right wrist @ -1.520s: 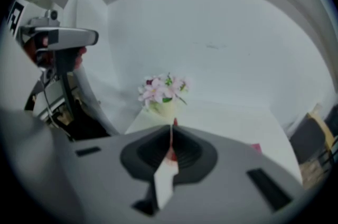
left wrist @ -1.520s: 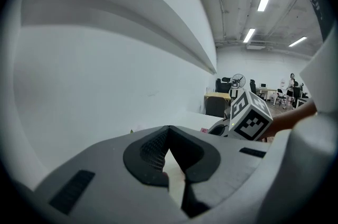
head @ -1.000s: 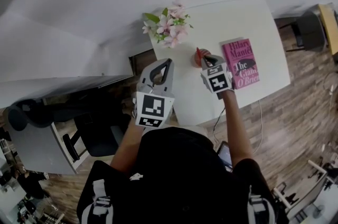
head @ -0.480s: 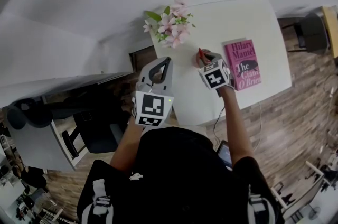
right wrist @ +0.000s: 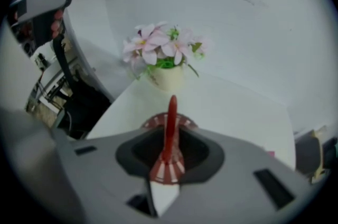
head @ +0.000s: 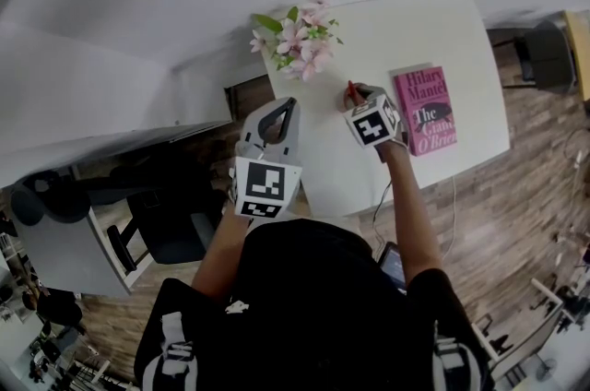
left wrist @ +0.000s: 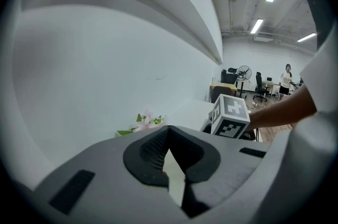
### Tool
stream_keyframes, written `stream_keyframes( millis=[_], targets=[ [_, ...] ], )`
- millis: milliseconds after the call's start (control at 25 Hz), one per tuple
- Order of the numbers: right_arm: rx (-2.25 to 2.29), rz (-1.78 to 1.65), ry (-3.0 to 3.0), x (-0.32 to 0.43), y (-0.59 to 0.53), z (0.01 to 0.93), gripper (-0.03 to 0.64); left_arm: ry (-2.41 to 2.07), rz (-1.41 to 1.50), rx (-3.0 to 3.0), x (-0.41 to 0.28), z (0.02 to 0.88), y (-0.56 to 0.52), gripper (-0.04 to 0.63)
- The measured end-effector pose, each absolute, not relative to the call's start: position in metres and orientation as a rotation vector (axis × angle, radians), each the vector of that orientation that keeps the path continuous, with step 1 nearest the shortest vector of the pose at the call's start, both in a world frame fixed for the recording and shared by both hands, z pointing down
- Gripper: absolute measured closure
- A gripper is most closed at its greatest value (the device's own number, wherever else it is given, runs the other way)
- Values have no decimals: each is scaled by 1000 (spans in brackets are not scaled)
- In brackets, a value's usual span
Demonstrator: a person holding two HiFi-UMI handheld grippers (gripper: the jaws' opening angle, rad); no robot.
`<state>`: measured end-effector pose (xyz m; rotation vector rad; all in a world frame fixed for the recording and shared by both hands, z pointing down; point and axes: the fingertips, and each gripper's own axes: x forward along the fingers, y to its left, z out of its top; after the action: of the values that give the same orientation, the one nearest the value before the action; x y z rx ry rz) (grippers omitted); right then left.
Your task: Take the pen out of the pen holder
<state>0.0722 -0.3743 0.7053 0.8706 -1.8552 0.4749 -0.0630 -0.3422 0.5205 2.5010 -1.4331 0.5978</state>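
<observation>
A red pen (right wrist: 170, 125) stands upright between the jaws of my right gripper (right wrist: 170, 112), which is shut on it. Just beyond the jaws shows the red-and-white striped rim of the pen holder (right wrist: 153, 122). In the head view the right gripper (head: 361, 96) hangs over the white table (head: 406, 20). The pen (head: 349, 90) pokes out at its left, and the holder is mostly hidden under it. My left gripper (head: 288, 105) hovers off the table's left edge, shut with nothing in it; the left gripper view shows the left gripper's (left wrist: 170, 164) jaws meeting.
A pot of pink flowers (head: 300, 39) stands at the table's far left corner, just beyond the pen holder. A pink book (head: 423, 110) lies to the right of my right gripper. A cable (head: 383, 195) hangs off the near table edge. Chairs and desks stand on the wooden floor around.
My right gripper, with the pen, has drifted slightly further from me and tilted a little. The left gripper has barely moved.
</observation>
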Motion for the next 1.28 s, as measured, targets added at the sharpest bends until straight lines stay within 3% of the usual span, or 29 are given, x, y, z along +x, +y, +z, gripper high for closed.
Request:
stream_keyframes(
  millis=[600, 1280],
  targets=[
    [889, 473, -1883, 74, -375, 694, 543, -1423, 602, 2516, -65, 519, -342, 580],
    [1124, 431, -2072, 93, -368, 606, 545, -1390, 575, 2629, -34, 489, -337, 580]
  ],
)
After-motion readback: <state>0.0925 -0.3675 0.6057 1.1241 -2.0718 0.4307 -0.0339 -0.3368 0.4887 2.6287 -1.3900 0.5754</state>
